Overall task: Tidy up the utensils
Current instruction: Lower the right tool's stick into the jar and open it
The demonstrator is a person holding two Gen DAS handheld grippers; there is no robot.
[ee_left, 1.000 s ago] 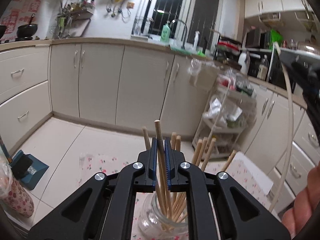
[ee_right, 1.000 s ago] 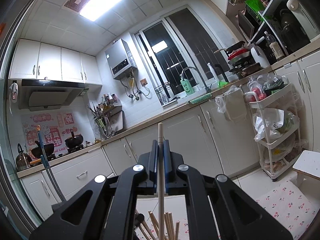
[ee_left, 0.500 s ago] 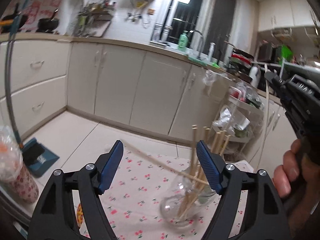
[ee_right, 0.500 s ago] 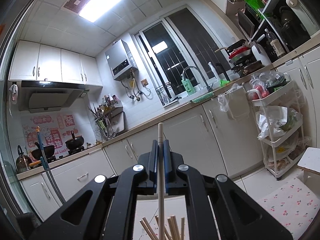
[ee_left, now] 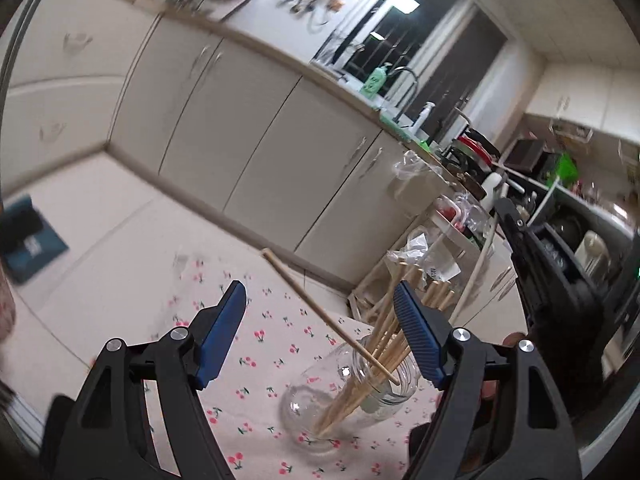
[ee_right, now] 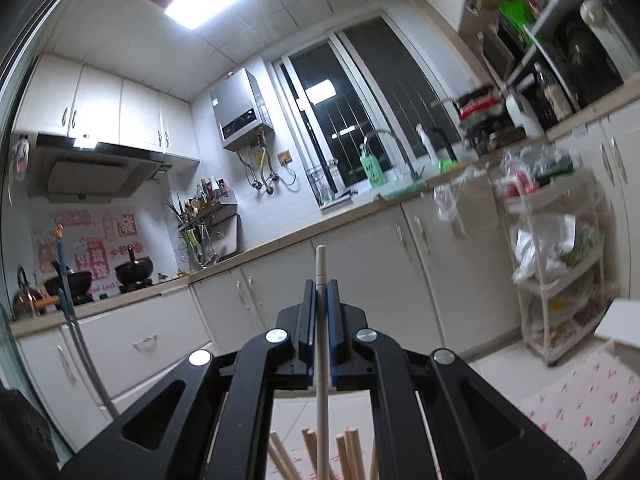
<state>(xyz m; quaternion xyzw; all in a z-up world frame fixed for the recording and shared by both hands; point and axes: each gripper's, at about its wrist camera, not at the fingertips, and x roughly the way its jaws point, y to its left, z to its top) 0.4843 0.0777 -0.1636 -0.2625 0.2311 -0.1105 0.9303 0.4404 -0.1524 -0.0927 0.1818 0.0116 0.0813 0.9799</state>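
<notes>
In the left wrist view a clear glass jar (ee_left: 352, 400) stands on the cherry-print tablecloth (ee_left: 256, 344) with several wooden chopsticks (ee_left: 384, 344) in it. One wooden chopstick (ee_left: 320, 312) lies slanted across the jar's rim. My left gripper (ee_left: 320, 332) is open above and in front of the jar, with nothing between its blue pads. My right gripper (ee_right: 320, 316) is shut on a pale white chopstick (ee_right: 321, 344), held upright above the wooden chopstick tips (ee_right: 344, 456). The right gripper's black body (ee_left: 552, 280) and the white chopstick (ee_left: 480, 256) show at the right of the jar.
A tiered white cart (ee_right: 560, 264) full of bags stands by the cabinets (ee_left: 256, 152) behind the table. A white stool corner (ee_right: 620, 324) is at the right. A blue dustpan (ee_left: 28, 236) lies on the floor at the left.
My left gripper opened and let go of a wooden chopstick, which fell slanted across the jar's rim. The left gripper rolled and drew away from the jar. My right gripper sank slightly with the white chopstick.
</notes>
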